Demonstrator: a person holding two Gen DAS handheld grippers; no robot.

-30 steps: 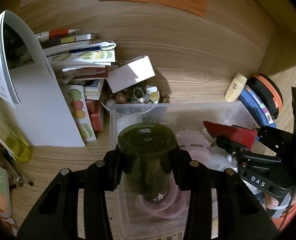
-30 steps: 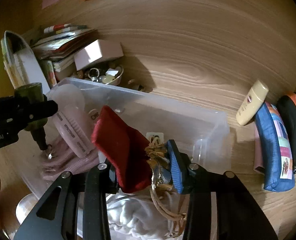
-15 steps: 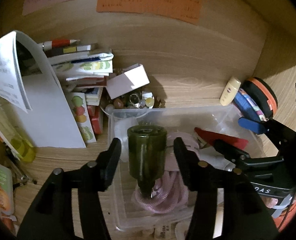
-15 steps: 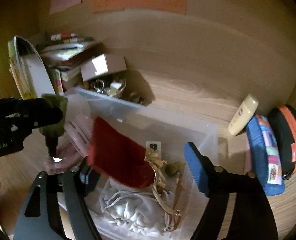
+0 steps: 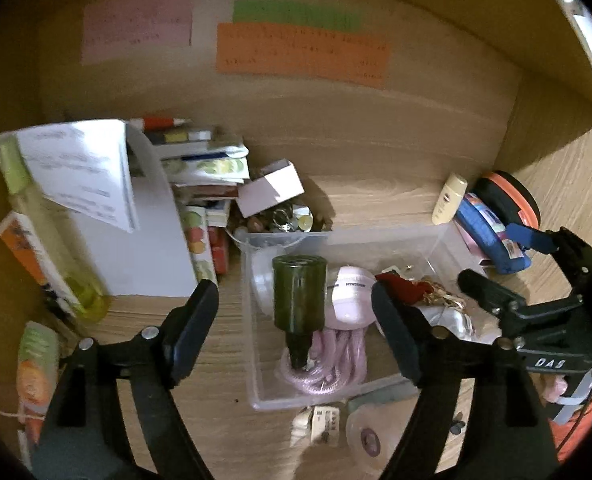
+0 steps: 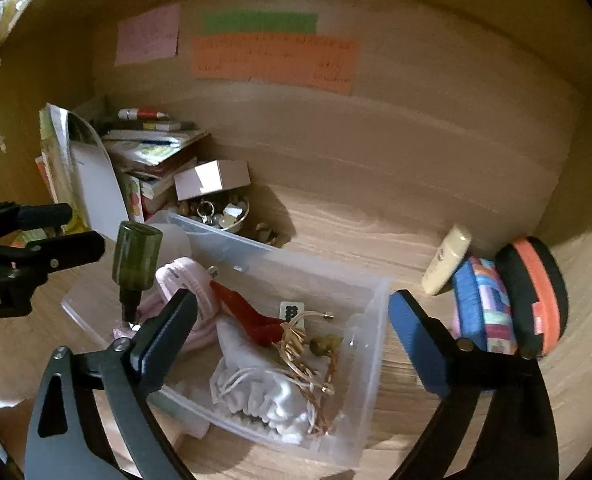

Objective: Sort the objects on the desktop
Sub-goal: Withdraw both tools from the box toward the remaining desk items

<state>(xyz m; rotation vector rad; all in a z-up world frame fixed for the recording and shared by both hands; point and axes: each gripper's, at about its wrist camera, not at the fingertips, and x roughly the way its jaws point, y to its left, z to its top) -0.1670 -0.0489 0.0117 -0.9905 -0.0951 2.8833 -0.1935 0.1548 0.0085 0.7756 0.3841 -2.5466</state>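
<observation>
Where cords coil, bin (image 5: 396,236) (bottle (image 5: 299,294) inverted)

Two wrist fisheyes, close above the desk, angled down toward the back wall, sharing the clear bin (image 5: 380,236) (image 6: 372,304)

Clear glossy plastic bin (image 6: 370,308), wood-grain desk (image 6: 336,232)
</observation>
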